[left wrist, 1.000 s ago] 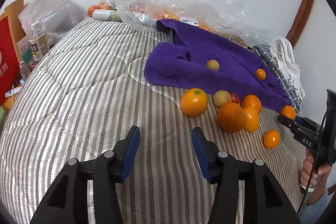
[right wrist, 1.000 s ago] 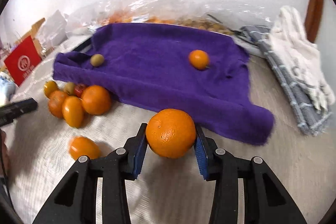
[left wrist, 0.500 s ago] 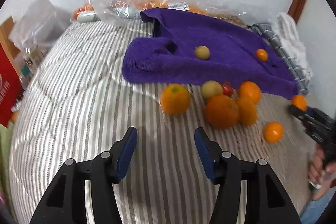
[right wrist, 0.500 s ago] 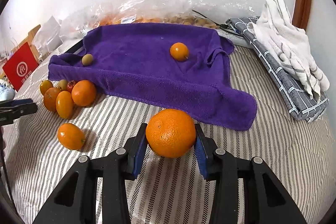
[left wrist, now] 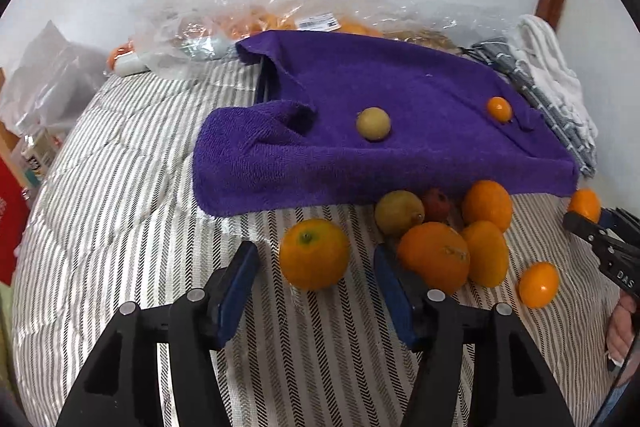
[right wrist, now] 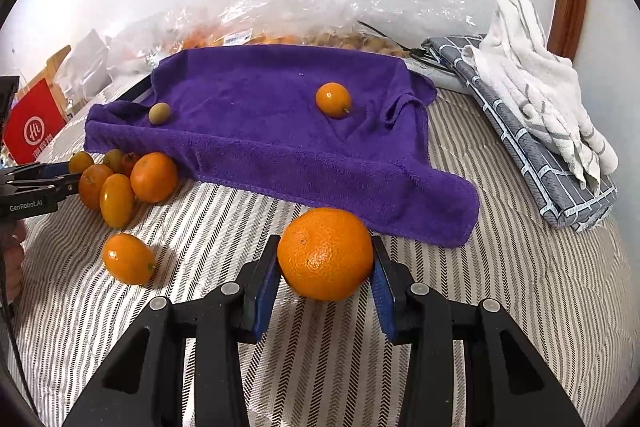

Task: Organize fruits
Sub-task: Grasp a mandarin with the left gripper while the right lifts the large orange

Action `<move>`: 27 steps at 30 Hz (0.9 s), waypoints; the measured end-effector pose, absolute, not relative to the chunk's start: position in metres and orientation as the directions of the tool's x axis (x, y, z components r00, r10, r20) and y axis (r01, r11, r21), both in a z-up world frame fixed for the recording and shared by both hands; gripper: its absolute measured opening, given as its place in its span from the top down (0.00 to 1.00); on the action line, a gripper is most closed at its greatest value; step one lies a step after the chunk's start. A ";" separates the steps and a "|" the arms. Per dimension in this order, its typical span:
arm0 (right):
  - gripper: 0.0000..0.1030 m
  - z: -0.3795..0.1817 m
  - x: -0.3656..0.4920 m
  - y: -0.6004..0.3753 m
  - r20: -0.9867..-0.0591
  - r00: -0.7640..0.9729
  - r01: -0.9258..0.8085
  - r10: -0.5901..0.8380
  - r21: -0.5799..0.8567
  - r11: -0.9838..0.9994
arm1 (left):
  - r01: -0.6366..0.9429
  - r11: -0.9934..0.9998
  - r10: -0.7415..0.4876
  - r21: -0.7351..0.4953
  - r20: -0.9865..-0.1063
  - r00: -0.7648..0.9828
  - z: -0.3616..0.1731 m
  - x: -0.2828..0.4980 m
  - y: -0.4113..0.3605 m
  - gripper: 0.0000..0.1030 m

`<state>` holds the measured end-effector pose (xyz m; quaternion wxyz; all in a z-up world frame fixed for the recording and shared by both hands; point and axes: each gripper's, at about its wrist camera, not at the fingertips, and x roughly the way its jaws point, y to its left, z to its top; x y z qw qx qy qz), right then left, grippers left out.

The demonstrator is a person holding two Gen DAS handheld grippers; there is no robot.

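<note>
My right gripper (right wrist: 325,267) is shut on a large orange (right wrist: 325,254) and holds it just in front of the purple towel (right wrist: 260,131). My left gripper (left wrist: 316,267) is open, its fingers on either side of an orange with a green stem end (left wrist: 314,253) that lies on the striped bedcover. A cluster of oranges (left wrist: 452,247) with a yellow-green fruit (left wrist: 399,213) lies to its right. On the towel (left wrist: 400,147) lie a yellow-green fruit (left wrist: 373,123) and a small orange (left wrist: 499,109). One small orange (right wrist: 129,259) lies apart.
Clear plastic bags of fruit (right wrist: 288,23) lie behind the towel by the wall. A folded grey cloth and a white towel (right wrist: 536,99) lie at the right. A red box (right wrist: 30,125) and bottles stand off the bed's left side.
My left gripper has moved forward and right, so the orange with the stem end now sits between its open fingers. My right gripper has drawn back a little with its orange.
</note>
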<state>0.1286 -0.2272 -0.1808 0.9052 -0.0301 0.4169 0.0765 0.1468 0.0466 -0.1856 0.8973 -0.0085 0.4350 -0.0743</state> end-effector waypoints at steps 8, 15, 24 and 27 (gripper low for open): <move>0.59 -0.183 0.129 -0.225 -0.767 0.631 -0.165 0.116 0.013 0.986 | 0.109 0.976 -0.214 -0.187 -0.748 0.629 -0.184 0.144 0.060 0.70; 0.59 -0.182 0.129 -0.229 -0.761 0.635 -0.167 0.136 0.037 0.985 | 0.107 0.970 -0.230 -0.221 -0.670 0.705 -0.172 0.128 0.064 0.70; 0.59 -0.179 0.127 -0.238 -0.739 0.650 -0.146 0.175 0.104 0.984 | 0.097 0.971 -0.219 -0.220 -0.645 0.732 -0.167 0.127 0.066 0.70; 0.59 -0.179 0.128 -0.243 -0.740 0.646 -0.127 0.187 0.138 0.982 | 0.097 0.970 -0.219 -0.222 -0.635 0.741 -0.165 0.126 0.067 0.70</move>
